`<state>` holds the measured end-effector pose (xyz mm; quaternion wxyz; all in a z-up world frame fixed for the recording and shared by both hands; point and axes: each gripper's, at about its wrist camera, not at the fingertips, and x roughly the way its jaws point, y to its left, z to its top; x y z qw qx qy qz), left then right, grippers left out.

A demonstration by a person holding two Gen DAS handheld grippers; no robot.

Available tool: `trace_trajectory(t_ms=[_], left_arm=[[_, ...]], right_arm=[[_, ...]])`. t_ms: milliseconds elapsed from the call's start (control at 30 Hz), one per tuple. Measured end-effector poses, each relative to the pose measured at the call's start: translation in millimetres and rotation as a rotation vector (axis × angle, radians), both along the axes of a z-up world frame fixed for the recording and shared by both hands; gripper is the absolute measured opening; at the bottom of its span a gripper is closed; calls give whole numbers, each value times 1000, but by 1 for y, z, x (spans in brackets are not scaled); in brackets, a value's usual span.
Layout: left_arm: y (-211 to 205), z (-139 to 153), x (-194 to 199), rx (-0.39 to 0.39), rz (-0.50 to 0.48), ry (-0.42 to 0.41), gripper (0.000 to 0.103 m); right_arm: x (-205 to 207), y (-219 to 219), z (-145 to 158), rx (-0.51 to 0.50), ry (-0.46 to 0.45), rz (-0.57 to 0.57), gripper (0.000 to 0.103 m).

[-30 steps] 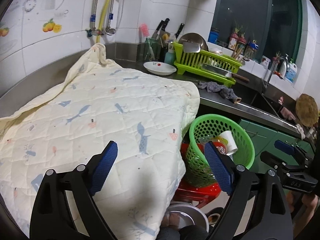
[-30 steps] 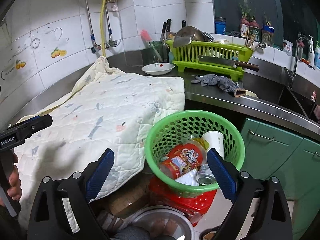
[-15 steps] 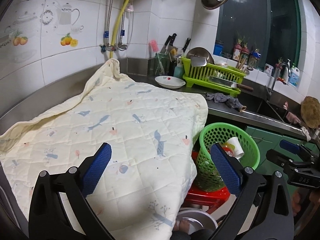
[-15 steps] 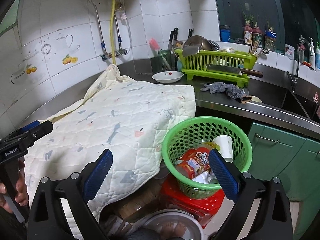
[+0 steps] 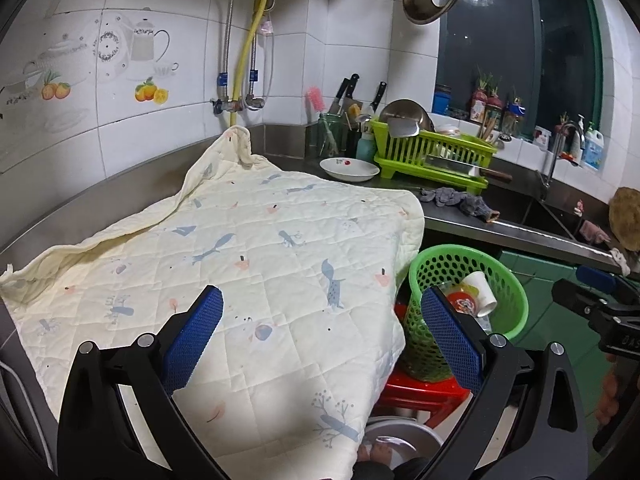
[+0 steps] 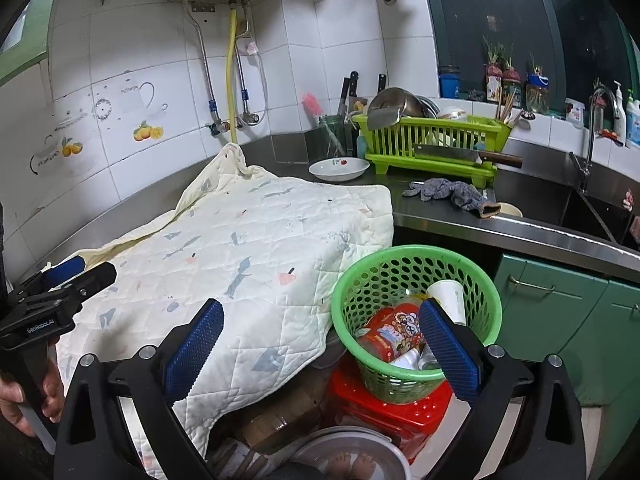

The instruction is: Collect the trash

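Observation:
A green perforated basket (image 6: 416, 268) (image 5: 508, 276) stands on a red stool (image 6: 384, 408), holding trash: a red printed wrapper (image 6: 392, 332), a white paper cup (image 6: 450, 294) (image 5: 482, 290) and a can. My right gripper (image 6: 320, 344) hangs open just above and left of the basket, nothing between its blue pads. Over the cream quilted cloth (image 5: 240, 248) my left gripper (image 5: 320, 332) is wide open and empty. Each gripper shows at the edge of the other's view, the left one (image 6: 60, 292) held by a hand.
The cloth covers the steel counter (image 6: 440, 216) to the left. Behind it stand a white dish (image 6: 338, 168), a lime dish rack (image 6: 432, 140) with a cleaver, a grey rag (image 6: 448, 192) and a sink (image 6: 600, 208). Green cabinets (image 6: 560, 312) lie right; a metal bowl (image 6: 356, 456) sits below.
Both grippers have pulled back and risen, so the basket and cloth look smaller and more wall shows. The left jaws have spread slightly wider. Trash in the basket is unmoved.

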<state>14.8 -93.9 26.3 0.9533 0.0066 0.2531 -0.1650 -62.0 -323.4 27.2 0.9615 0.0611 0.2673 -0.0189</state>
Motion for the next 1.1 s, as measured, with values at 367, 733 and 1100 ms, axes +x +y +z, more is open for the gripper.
trace_trajectory(t_ms=[367,733,1100], left_arm=[[-1,3,-8,18,17,-35,98],[-6,5,-14,37,35,-69,98],[-2,5,-15,28,62,-79,98]], right_arm=[[-3,6,1,-29,-19,-9,95],[-7,6,1,-30,-38,-20,95],[-11,8,4,-53,-72,-42,96]])
